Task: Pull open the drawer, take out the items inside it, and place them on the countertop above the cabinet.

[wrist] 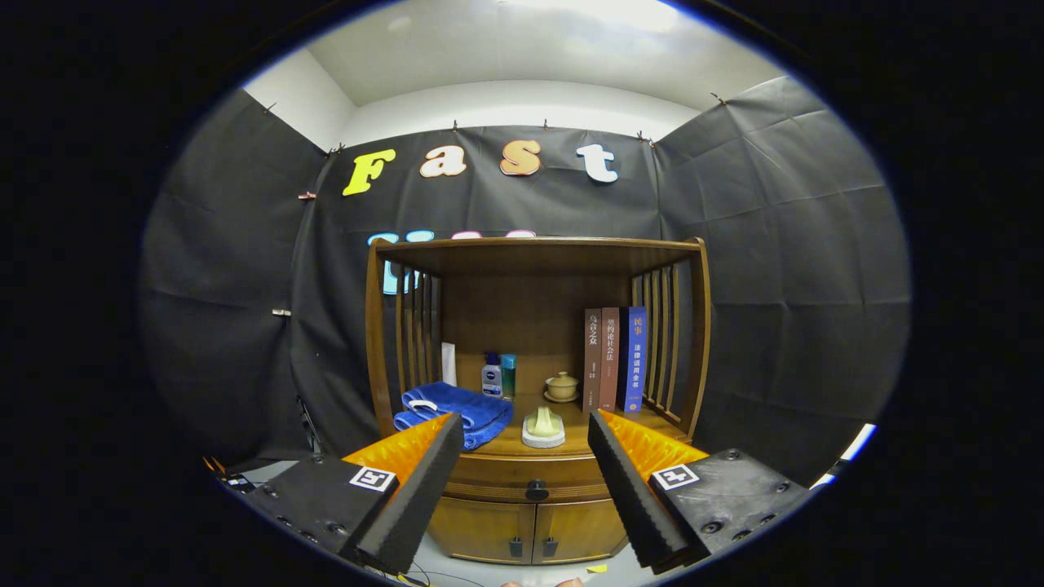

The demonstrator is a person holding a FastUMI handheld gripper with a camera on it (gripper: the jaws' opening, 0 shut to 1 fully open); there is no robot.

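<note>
From my gripper view, the gripper (524, 440) has its fingers wide apart, holding nothing. Between them, farther ahead, I see the shut drawer (522, 475) with its dark knob (537, 490). A blue towel (457, 412) lies on the counter (575, 436) above.

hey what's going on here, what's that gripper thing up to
A person is holding a handheld gripper aimed at a wooden cabinet, with its jaws wide open and nothing between them. The drawer under the countertop is shut; its dark knob sits just ahead, between the jaws, not yet touched. On the countertop are a folded blue towel, two bottles, a small lidded cup, a pale round item and three upright books.
</note>
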